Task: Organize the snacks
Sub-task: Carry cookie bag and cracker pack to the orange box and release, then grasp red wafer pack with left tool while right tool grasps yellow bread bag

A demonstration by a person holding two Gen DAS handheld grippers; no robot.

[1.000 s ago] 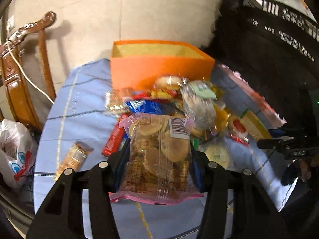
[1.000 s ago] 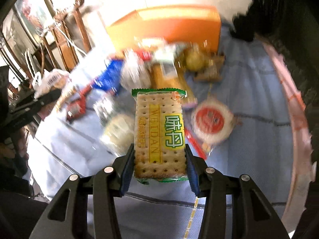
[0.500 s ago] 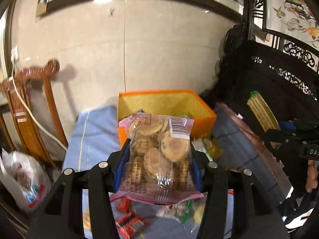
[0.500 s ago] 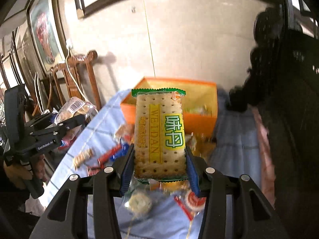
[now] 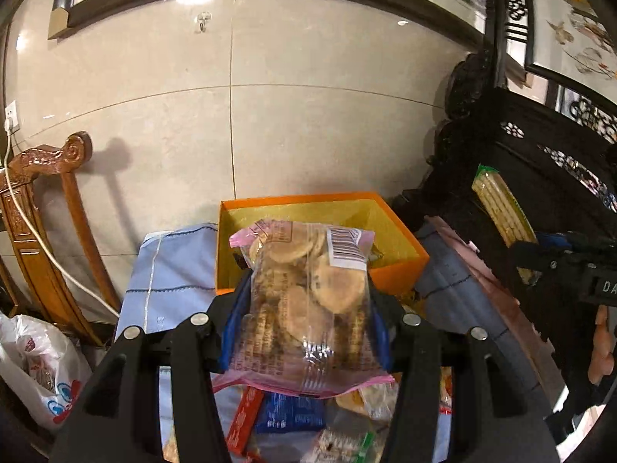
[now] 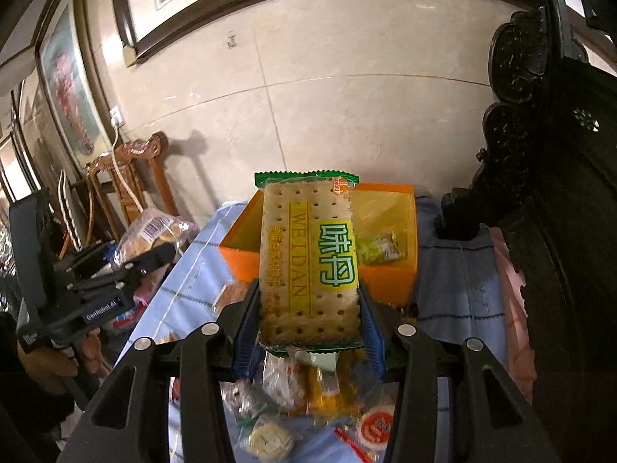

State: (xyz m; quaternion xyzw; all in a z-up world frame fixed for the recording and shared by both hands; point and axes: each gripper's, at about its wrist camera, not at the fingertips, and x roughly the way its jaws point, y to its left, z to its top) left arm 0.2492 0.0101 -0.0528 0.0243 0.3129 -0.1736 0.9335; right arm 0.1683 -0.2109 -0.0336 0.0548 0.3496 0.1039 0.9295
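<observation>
My left gripper (image 5: 306,308) is closed on a clear bag of round cookies (image 5: 308,305); the bag stands upright between the two jaws, its pink bottom edge hangs below them and its barcode label is near the top. My right gripper (image 6: 308,308) is closed on a flat cracker packet (image 6: 308,258) with green ends and a yellow band, and this packet also stands upright between the jaws, the top end above them. Both packs are held in the air over the table with the blue cloth (image 5: 173,266). At the far end of the table is the orange box (image 5: 408,266), open on top, and it is just behind each held pack in the view. Inside the box, at the right part, I can see some small wrapped snacks (image 6: 381,250). Below my jaws, on the near side of the cloth, lies a pile of loose snacks (image 6: 308,401). A wooden chair (image 5: 42,231) stands at the left, beside the tiled wall (image 5: 308,115).
</observation>
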